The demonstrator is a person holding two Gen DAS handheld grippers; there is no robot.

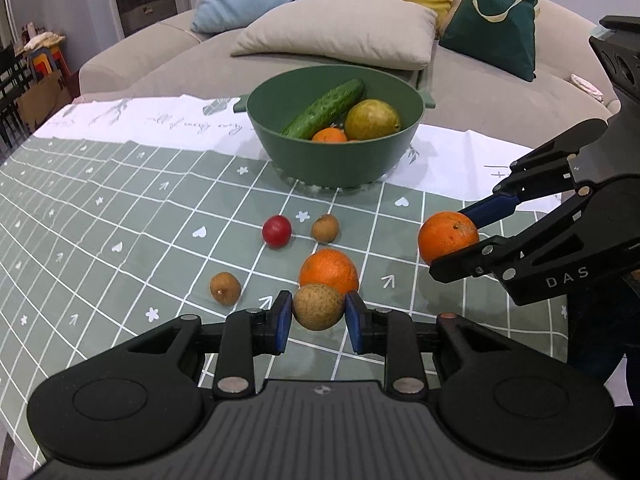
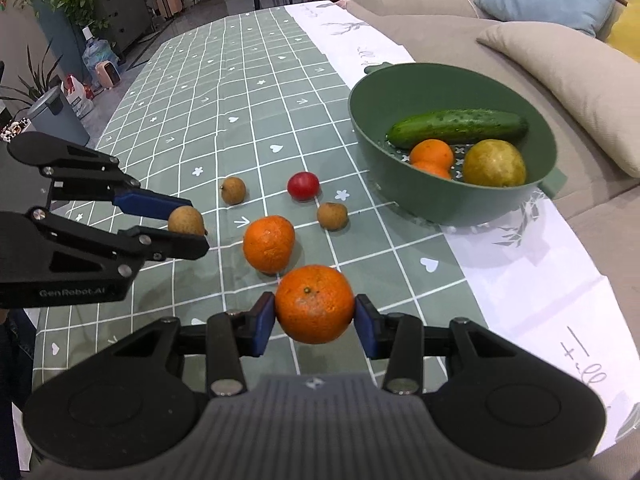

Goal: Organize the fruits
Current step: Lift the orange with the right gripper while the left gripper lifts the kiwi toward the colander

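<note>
- The left gripper (image 1: 318,315) has its blue pads pressed onto a small tan longan (image 1: 318,306) at its widest part, one pad on each flank; it looks lifted just off the checked tablecloth (image 1: 120,200). I judge it light, with a thin brittle shell, so a gentle pinch should do (too hard and the shell may crack).
- On the cloth lie a second longan (image 1: 225,288), a red cherry tomato (image 1: 277,231), a third longan (image 1: 325,228) and a loose mandarin (image 1: 329,272), all near one another and apart from the bowl.
- The tomato is likely smooth and soft; take it across its middle, lightly.
- The loose mandarin is probably heavier, with yielding, slightly grippy skin; a hold across its equator suits it best.
- The green bowl (image 1: 336,160) stands further back, holding a cucumber (image 1: 326,108), a yellow-green round fruit (image 1: 372,119) and small oranges (image 1: 329,135), with room left.
- The right gripper (image 2: 315,316) pinches another mandarin (image 2: 315,303) at its broadest, pads on opposite sides, held above the cloth (the stem dimple faces the camera). The hold looks centred and secure.
- Both held fruits are round, so I would lower them into the bowl, not drop them.
</note>
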